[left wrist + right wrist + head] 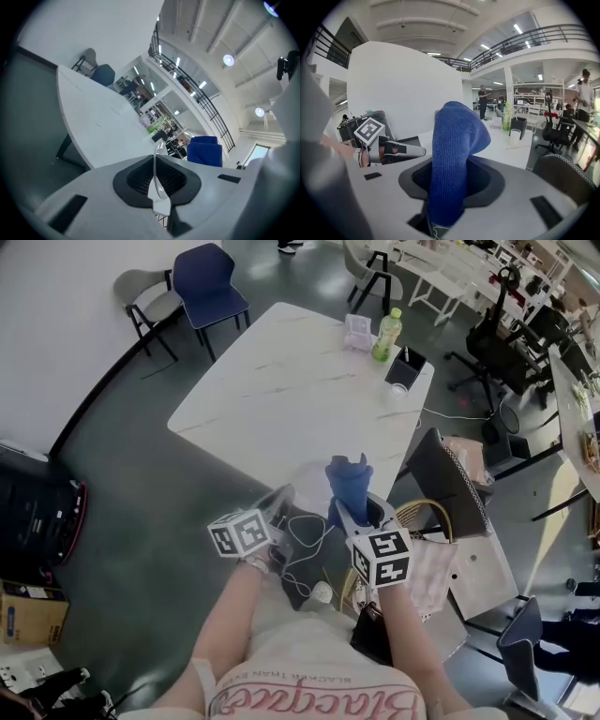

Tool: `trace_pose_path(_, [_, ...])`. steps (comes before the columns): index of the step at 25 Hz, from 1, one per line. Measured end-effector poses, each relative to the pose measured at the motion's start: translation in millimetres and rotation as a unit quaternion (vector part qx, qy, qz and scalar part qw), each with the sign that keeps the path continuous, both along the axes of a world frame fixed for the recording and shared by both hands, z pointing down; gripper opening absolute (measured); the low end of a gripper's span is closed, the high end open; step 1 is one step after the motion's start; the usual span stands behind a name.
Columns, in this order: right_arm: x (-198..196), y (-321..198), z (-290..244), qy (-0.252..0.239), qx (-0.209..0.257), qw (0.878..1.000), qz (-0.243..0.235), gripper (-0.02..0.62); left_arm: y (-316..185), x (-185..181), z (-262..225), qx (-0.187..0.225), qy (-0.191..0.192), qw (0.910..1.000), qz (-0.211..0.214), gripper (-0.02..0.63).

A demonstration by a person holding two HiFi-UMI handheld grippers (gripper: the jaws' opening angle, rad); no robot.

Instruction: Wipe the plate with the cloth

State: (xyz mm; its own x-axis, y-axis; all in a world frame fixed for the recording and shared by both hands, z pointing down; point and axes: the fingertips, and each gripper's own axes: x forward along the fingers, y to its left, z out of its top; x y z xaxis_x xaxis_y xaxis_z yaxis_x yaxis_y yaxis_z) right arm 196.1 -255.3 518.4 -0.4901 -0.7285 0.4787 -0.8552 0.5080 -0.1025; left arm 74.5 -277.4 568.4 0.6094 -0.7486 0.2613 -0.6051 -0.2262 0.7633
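My left gripper [277, 502] is shut on the rim of a thin clear plate [156, 174], which stands edge-on between the jaws in the left gripper view. In the head view the plate [302, 486] shows only as a faint see-through shape over the table's near edge. My right gripper [352, 514] is shut on a blue cloth [349, 484], whose free end sticks up above the jaws, thick and folded [452, 154]. The two grippers are raised side by side in front of the person, and the left gripper [421, 151] shows at the left of the right gripper view.
A white marble table [281, 390] stretches ahead, with a green bottle [386, 334] and a black box [405, 367] at its far end. A blue chair [208, 282] stands beyond it. A dark chair [441, 479] and a wicker basket [427, 517] are close on the right.
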Motion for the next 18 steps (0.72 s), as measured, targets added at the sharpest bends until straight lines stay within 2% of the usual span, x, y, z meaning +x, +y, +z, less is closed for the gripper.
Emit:
trace_pose_path(4, [-5,-1,-20,0.002,0.018,1.000,0.002,0.138,-5,0,-31,0.035,-0.022,0.9991,0.013,0.015])
trace_pose_path(18, [-3,2,-101,-0.012,0.091,0.994,0.054,0.138,-7,-11,-131,0.139,-0.030,0.9895,0.029,0.015])
